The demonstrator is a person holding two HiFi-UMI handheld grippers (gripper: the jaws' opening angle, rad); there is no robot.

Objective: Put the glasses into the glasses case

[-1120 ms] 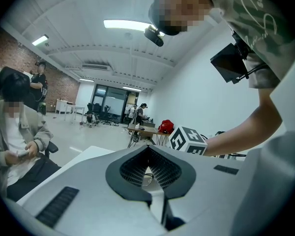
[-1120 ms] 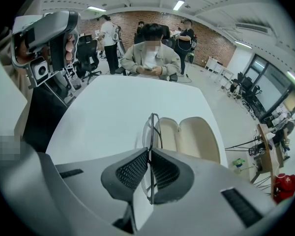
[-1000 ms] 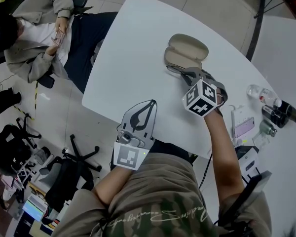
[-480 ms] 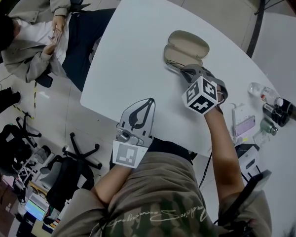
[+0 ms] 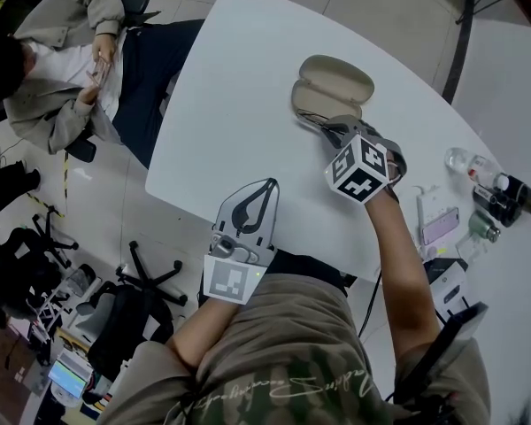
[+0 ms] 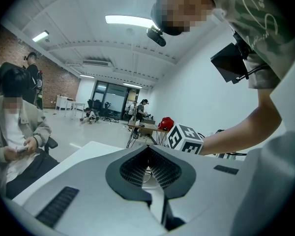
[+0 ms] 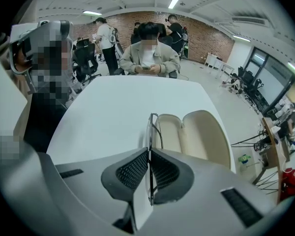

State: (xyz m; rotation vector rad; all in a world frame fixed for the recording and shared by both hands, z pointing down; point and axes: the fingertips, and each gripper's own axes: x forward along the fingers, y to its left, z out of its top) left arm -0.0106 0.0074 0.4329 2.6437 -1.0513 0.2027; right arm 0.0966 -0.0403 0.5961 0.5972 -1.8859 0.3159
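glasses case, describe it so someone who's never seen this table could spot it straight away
On the white table, look at the far side, just ahead of the right gripper. The glasses case lies there open, two oval shells side by side. It is the only beige thing on that table, with the glasses in the gripper's jaws right beside it.

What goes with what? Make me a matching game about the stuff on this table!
Things:
1. glasses case
2. glasses
3. left gripper
4. table

How they are:
A. shut, holding nothing
B. white
C. lying open
D. pinched by the right gripper

Pairs: 1-C, 2-D, 3-A, 4-B
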